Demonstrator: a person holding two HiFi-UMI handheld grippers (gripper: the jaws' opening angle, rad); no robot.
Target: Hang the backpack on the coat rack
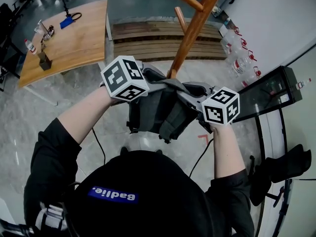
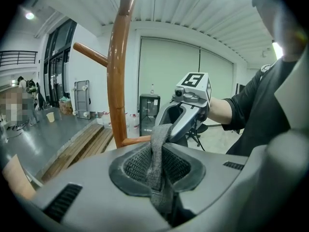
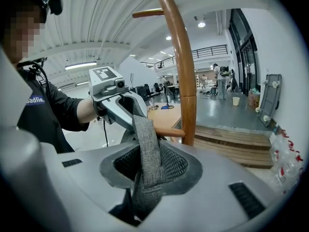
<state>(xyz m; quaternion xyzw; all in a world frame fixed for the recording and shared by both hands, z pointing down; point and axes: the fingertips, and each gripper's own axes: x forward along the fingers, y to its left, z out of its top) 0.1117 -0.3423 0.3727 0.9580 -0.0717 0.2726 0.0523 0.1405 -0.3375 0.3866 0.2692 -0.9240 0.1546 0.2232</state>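
We saw both forearms reach fwd out of black sleeves, bare to the wrist. The left gripper (image 2: 161, 192) & right gripper (image 3: 145, 192) were turned in toward each other and tipped a bit downward, just in front of the coat rack (image 1: 190, 33) pole. Each gripper was clamped on the same grey strap (image 2: 157, 149), jaws partway closed w/ the webbing pinched btwn them. The strap ran taut from one gripper to the other. The backpack (image 1: 163, 115) hung below them, close to the pole.

In the head view the marker cubes covered both sets of jaws, so the grip didn't show there. The person's head cut off the pack's bottom. The rack's top was out of frame & its foot sat hidden behind the pack.

The gripper views gave us the pinch itself, plus a low peg (image 3: 169, 132) just behind the strap. Whether strap & peg touched, we couldn't tell. Only the head view showed the pack's body. It also took in a wooden worktop (image 1: 74, 38) at left & bottles (image 1: 239, 53) at right.
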